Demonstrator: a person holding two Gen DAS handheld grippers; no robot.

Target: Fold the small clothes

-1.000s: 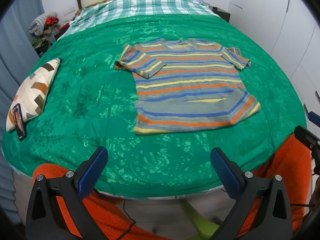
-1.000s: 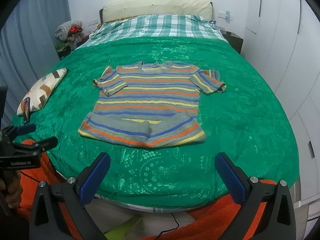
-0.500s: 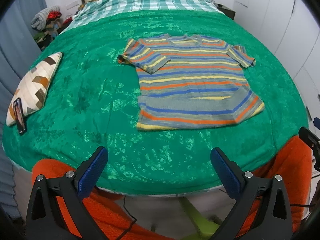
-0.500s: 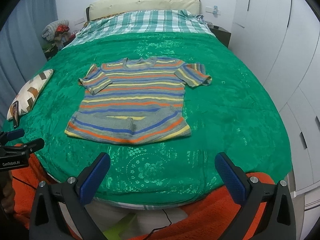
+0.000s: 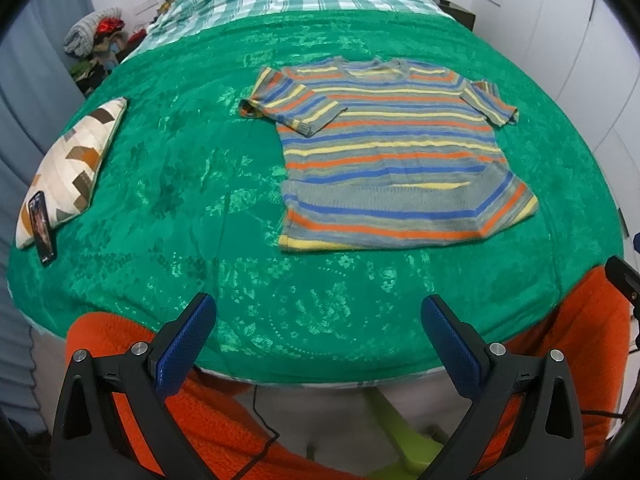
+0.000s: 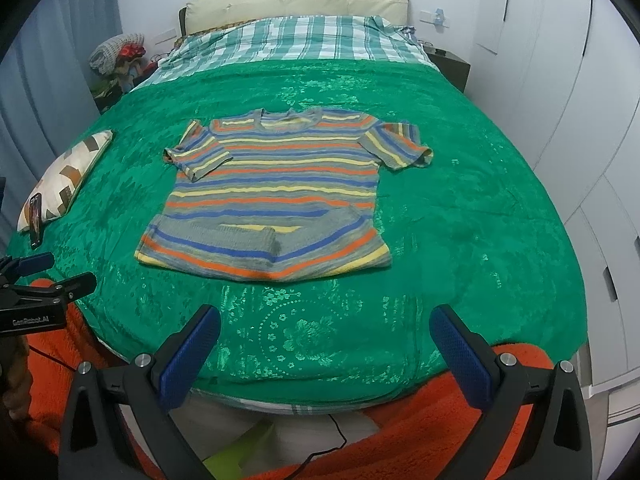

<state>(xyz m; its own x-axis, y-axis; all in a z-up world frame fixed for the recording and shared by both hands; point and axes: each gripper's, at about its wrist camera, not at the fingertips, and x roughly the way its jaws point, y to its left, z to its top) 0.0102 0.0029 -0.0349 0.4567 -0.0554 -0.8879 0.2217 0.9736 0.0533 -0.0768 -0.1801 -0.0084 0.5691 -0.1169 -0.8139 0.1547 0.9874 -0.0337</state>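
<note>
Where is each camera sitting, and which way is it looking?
Left wrist: sits on the left gripper at the foot of the bed, facing the headboard; its open blue fingers and orange sleeves show.
Right wrist: sits on the right gripper, facing the same way; the left gripper appears at its left edge.
Both share the striped shirt, the green bedspread and the patterned pillow.

A T-shirt (image 6: 272, 196) lies flat on the bedspread (image 6: 460, 216) near the middle of the bed, neck toward the headboard (image 6: 296, 2), hem toward the near edge. Well to its left sits a cushion (image 6: 68, 172) with a phone (image 6: 35, 220) leaning on its near end — both by the bed's left edge. The left gripper (image 5: 318, 344) and right gripper (image 6: 325, 346) hang at the foot, jaws wide apart.
</note>
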